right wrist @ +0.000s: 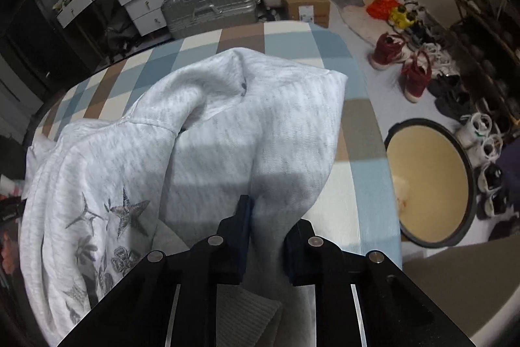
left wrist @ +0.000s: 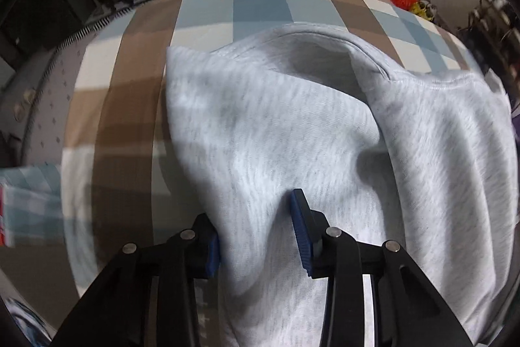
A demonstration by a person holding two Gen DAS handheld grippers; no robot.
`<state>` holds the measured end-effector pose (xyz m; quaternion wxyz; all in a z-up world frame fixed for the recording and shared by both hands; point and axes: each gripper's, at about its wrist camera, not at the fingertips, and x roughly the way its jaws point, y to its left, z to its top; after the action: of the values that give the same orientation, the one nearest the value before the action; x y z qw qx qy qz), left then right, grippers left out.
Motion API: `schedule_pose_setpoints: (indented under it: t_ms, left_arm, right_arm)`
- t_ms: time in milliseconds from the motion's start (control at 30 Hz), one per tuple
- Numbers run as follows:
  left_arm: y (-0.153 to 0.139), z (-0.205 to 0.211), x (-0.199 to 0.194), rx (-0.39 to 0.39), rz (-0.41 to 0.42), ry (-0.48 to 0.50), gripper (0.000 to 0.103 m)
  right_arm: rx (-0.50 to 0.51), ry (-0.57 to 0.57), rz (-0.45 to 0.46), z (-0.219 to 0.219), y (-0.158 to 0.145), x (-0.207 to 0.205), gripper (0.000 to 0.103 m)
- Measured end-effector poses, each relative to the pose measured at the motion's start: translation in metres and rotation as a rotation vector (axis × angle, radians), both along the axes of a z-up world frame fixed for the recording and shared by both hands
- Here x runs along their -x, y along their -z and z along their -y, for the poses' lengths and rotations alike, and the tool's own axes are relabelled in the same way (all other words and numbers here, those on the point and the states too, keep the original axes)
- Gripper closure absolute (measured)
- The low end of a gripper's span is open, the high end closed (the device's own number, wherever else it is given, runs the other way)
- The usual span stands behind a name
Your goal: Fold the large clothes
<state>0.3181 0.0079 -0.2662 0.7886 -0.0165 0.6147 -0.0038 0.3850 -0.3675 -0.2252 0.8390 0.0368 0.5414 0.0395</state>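
A bed (left wrist: 208, 12) covered in a checked sheet (right wrist: 360, 152) of blue, cream and brown squares carries a light grey sweatshirt (left wrist: 276, 126), which lies rumpled across its middle with the neck opening toward the far edge. In the right wrist view the sweatshirt (right wrist: 227, 135) shows a grey star and flower print on the part lying to the left. At the bed's left edge in the left wrist view, a folded piece of blue checked fabric (left wrist: 29, 200) rests on the sheet.

sweatshirt (left wrist: 292, 135) | heather grey, star print | rumpled, on checked bed
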Motion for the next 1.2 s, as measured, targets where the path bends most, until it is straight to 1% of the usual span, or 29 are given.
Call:
schedule_pose_setpoints:
  t_ms: [133, 267, 333, 367, 400, 433, 467, 500, 533, 600, 667, 700, 733, 800, 833, 867, 900, 933, 1000, 1033, 1067, 1100, 1133, 1200]
  left_arm:
    - [0.002, -0.003, -0.024, -0.043, 0.000, 0.027, 0.070]
    - [0.003, 0.006, -0.051, -0.147, 0.029, 0.051, 0.070]
    - [0.003, 0.013, -0.055, -0.206, 0.049, 0.045, 0.070]
    - [0.003, 0.013, -0.055, -0.228, 0.054, 0.039, 0.068]
    - [0.002, 0.015, -0.050, -0.247, 0.053, 0.035, 0.068]
    - [-0.001, 0.014, -0.045, -0.248, 0.062, 0.035, 0.068]
    - [-0.005, 0.013, -0.039, -0.241, 0.074, 0.036, 0.068]
    - [-0.009, 0.010, -0.026, -0.230, 0.081, 0.033, 0.068]
    - [-0.014, 0.007, -0.015, -0.204, 0.082, 0.030, 0.068]
    - [-0.029, -0.002, 0.018, -0.152, 0.098, 0.019, 0.068]
    - [-0.041, -0.004, 0.043, -0.134, 0.109, -0.007, 0.063]
    - [-0.049, -0.006, 0.066, -0.113, 0.116, -0.016, 0.061]
    - [-0.059, -0.006, 0.090, -0.085, 0.130, -0.009, 0.056]
    - [-0.073, -0.001, 0.136, -0.070, 0.160, 0.015, 0.045]
    - [-0.080, 0.006, 0.164, -0.072, 0.176, 0.035, 0.038]
    - [-0.085, 0.013, 0.187, -0.071, 0.184, 0.057, 0.035]
    - [-0.088, 0.019, 0.203, -0.063, 0.194, 0.075, 0.034]
    - [-0.090, 0.026, 0.229, -0.057, 0.201, 0.098, 0.034]
    - [-0.089, 0.039, 0.260, -0.061, 0.192, 0.128, 0.034]
    - [-0.088, 0.046, 0.273, -0.057, 0.187, 0.142, 0.034]
    - [-0.085, 0.052, 0.288, -0.045, 0.185, 0.165, 0.034]
    - [-0.083, 0.059, 0.291, -0.044, 0.181, 0.187, 0.034]
    - [-0.077, 0.067, 0.303, -0.064, 0.170, 0.212, 0.034]
    - [-0.065, 0.079, 0.318, -0.103, 0.150, 0.245, 0.034]
  right_arm:
    - [0.019, 0.035, 0.010, -0.006, 0.003, -0.028, 0.087]
    - [0.060, 0.062, 0.037, -0.013, 0.003, -0.052, 0.085]
    - [0.080, 0.070, 0.040, -0.014, 0.004, -0.058, 0.078]
    - [0.076, 0.079, 0.041, -0.013, 0.002, -0.059, 0.078]
    - [0.063, 0.085, 0.038, -0.010, -0.001, -0.055, 0.073]
    - [0.047, 0.081, 0.033, -0.008, -0.004, -0.050, 0.062]
    - [0.035, 0.077, 0.031, -0.007, -0.007, -0.042, 0.056]
    - [0.026, 0.076, 0.042, -0.006, -0.014, -0.031, 0.053]
    - [0.014, 0.066, 0.071, -0.006, -0.025, -0.010, 0.053]
    - [-0.010, 0.042, 0.099, -0.010, -0.042, 0.021, 0.053]
    - [-0.041, 0.006, 0.175, -0.021, -0.070, 0.074, 0.051]
    - [-0.047, -0.014, 0.201, -0.029, -0.082, 0.098, 0.043]
    - [-0.052, -0.037, 0.224, -0.039, -0.092, 0.120, 0.034]
    - [-0.073, -0.107, 0.294, -0.065, -0.112, 0.176, 0.027]
    - [-0.080, -0.143, 0.318, -0.078, -0.119, 0.200, 0.022]
    - [-0.090, -0.171, 0.341, -0.089, -0.123, 0.222, 0.019]
    - [-0.099, -0.191, 0.361, -0.101, -0.127, 0.245, 0.012]
    - [-0.107, -0.204, 0.381, -0.112, -0.128, 0.271, 0.008]
    - [-0.143, -0.204, 0.412, -0.128, -0.126, 0.318, 0.008]
    - [-0.167, -0.191, 0.421, -0.133, -0.123, 0.333, 0.008]
    - [-0.205, -0.173, 0.429, -0.136, -0.118, 0.350, 0.008]
    - [-0.253, -0.159, 0.438, -0.136, -0.113, 0.365, 0.008]
    - [-0.309, -0.133, 0.448, -0.133, -0.106, 0.381, 0.008]
    - [-0.356, -0.094, 0.480, -0.129, -0.095, 0.405, 0.008]
